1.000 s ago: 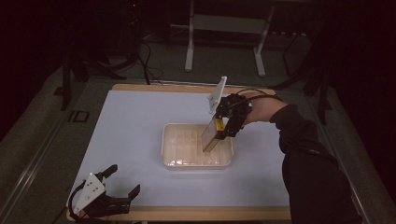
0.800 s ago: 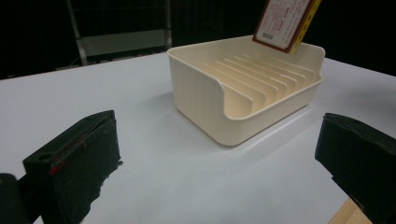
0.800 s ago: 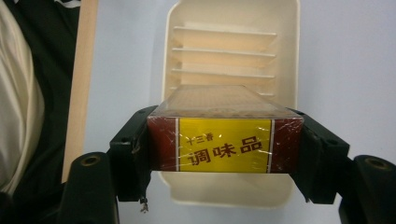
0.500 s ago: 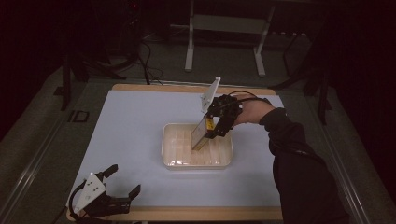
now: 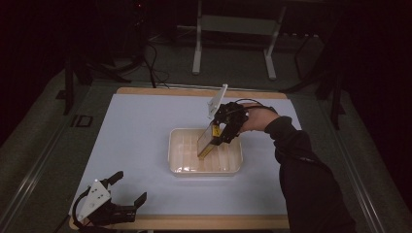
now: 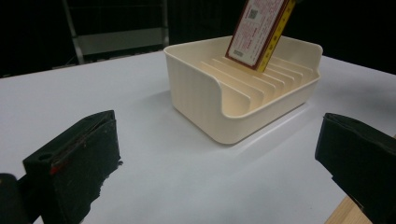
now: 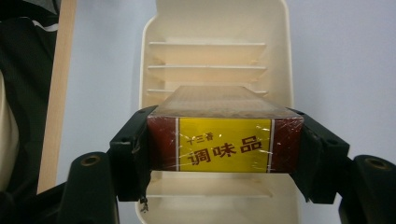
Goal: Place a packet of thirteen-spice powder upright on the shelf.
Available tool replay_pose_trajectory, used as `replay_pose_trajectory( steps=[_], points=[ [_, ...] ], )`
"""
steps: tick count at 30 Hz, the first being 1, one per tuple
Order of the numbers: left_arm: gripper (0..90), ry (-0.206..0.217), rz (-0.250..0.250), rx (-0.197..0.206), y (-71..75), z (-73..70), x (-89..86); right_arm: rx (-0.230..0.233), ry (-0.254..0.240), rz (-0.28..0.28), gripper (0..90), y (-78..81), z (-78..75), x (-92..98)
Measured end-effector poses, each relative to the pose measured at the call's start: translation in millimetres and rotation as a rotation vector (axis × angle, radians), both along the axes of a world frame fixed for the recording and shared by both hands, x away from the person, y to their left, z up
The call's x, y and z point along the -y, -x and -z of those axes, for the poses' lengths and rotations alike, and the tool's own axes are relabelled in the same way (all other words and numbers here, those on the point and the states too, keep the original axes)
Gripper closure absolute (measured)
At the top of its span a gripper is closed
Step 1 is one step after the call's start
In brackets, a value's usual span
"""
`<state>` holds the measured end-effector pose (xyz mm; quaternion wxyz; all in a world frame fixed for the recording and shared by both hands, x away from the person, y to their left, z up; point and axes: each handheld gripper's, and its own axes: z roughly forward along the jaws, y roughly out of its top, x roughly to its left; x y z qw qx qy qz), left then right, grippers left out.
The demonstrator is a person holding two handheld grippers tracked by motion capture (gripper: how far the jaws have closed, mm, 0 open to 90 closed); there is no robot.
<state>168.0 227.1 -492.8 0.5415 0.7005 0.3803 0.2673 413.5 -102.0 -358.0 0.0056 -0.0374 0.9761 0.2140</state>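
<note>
**Box could miss its slot or jam on a divider**

Left to right across the high view:

L gripper (image 5: 127,191) lies near the table's (image 5: 145,121) front-left corner, jaws wide apart w/ nothing between them, well apart from the rack. In the left gripper view its black pads (image 6: 74,161) frame bare table. Risk here is low; only its cable by the table edge could snag if that hand reaches in.

Ribbed rack (image 5: 182,162) sits mid-table, cream, w/ upright dividers (image 6: 254,86) and nothing pinning it. A sideways push from the box would prob. slide it on the smooth white surface.

Flat box (image 5: 206,141), red/yellow w/ clear wrap, is clamped across its width by the R gripper (image 5: 224,130). It is tilted, lower corner already inside the rack betw. dividers, upper end leaning toward the far side. Whether that corner touches the floor of the rack I can't tell.

Main risks, as I judge:
- the tilt means the bottom edge may ride over a divider and wedge across two slots;
- the wrap is slick, so the box could slip in the jaws if it catches;
- letting go while it leans would tip it flat over the ribs.
</note>
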Motion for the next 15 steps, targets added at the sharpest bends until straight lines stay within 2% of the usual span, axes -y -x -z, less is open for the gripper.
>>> replay_pose_trajectory(
  steps=[5, 9, 15],
  points=[
    [0.1, 0.001, 0.001, 0.0, 0.1, 0.0, 0.4, -0.005, 0.028, 0.006, 32.0, -1.4, 6.6, -1.3],
    [0.1, 0.0, 0.002, -0.003, -0.2, 0.2, 0.6, -0.009, 0.03, 0.005, 32.0, -1.6, 8.9, -3.3],
    [0.1, -0.003, 0.004, 0.001, -0.1, 0.0, 0.6, -0.015, 0.047, 0.002, 32.0, -0.8, 20.4, -12.8]
  ],
)
